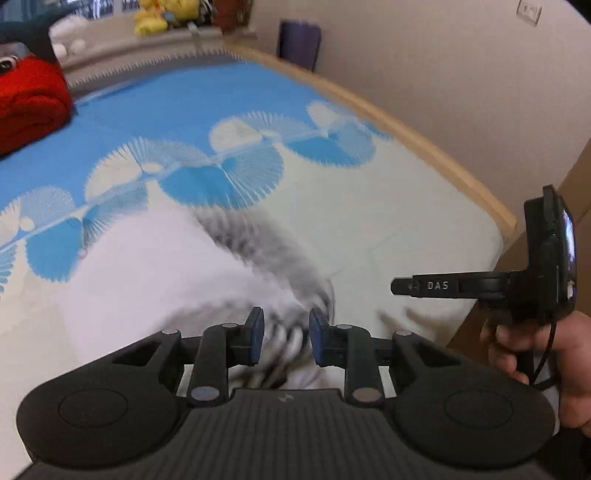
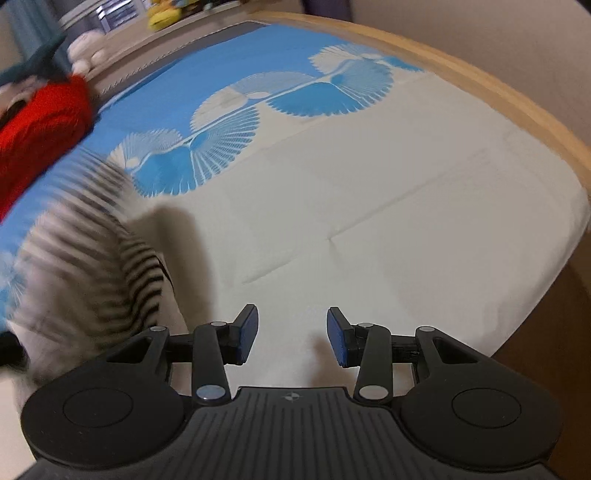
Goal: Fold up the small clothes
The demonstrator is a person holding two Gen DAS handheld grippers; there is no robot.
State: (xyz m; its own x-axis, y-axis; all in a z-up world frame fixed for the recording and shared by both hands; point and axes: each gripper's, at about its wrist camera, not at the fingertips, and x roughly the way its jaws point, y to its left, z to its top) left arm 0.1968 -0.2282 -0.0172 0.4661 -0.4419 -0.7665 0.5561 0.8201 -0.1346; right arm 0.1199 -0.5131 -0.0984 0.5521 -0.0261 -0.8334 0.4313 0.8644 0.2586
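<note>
A small white garment with black-and-white striped parts (image 1: 177, 273) lies on the bed, blurred by motion. My left gripper (image 1: 286, 338) has its blue pads a small gap apart with striped cloth bunched between them. The same garment (image 2: 92, 258) shows at the left of the right wrist view, lifted and blurred. My right gripper (image 2: 291, 338) is open and empty over bare white sheet, to the right of the garment. It also shows in the left wrist view (image 1: 402, 286), side on, held by a hand at the right.
The bed cover (image 1: 207, 103) is blue with white fan patterns, turning plain white (image 2: 388, 221) nearer me. A red folded cloth (image 1: 29, 107) lies at the far left. A wooden bed edge (image 1: 424, 144) runs along the right by the wall. Soft toys (image 1: 159, 14) sit at the back.
</note>
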